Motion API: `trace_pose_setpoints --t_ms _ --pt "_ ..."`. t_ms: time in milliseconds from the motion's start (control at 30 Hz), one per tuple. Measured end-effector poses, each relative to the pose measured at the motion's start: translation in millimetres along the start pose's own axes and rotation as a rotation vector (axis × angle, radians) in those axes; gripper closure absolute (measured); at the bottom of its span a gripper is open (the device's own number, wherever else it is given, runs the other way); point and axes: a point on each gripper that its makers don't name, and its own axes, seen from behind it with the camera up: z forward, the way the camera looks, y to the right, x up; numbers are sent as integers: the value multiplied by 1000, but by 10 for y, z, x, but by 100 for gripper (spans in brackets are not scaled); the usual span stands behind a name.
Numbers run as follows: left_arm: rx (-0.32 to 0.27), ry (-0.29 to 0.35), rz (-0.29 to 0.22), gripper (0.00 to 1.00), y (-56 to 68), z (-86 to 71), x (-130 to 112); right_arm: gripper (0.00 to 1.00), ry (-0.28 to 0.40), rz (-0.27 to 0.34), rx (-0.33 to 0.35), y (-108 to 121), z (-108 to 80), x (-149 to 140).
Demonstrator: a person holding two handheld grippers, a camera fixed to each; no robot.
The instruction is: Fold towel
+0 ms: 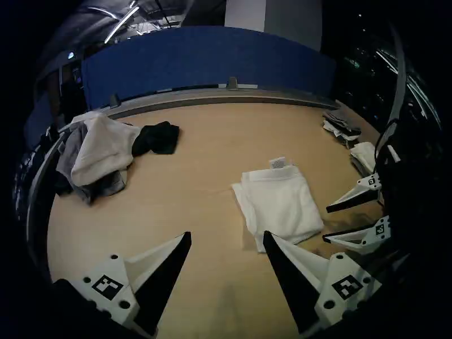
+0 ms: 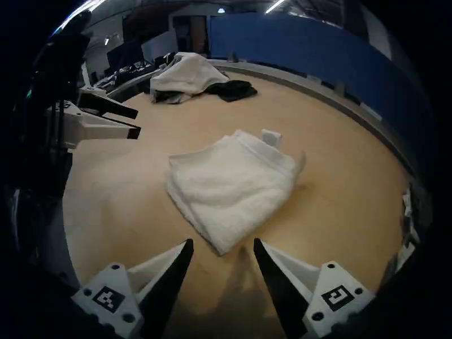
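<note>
A white towel lies folded into a thick rectangle on the wooden table, its small label at the far edge. My left gripper is open just in front of the towel's near corner, with nothing between its fingers. My right gripper is open too, its tips close to the towel's near corner and apart from it. In the left gripper view the right gripper stands open beside the towel's right edge. In the right gripper view the left gripper is at the far left.
A heap of white, grey and black cloths lies at the table's far side. More folded cloths sit at the right edge. A blue partition backs the table.
</note>
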Motion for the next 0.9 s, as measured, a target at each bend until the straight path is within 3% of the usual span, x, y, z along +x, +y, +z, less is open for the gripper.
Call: trace_pose_setpoints --t_ms 400,667,800,900 --pt "1 4 -8 6 -25 -62 -25 68 -37 22 -17 16 64 -102" --pt "1 5 -7 6 -24 -79 -24 70 -47 54 -18 2 109 -140" --pt "3 5 -3 6 -28 -91 -17 89 -42 56 -28 5 115 -116" --pt "3 5 -2 6 -33 -95 -19 92 -43 53 -36 5 119 -109"
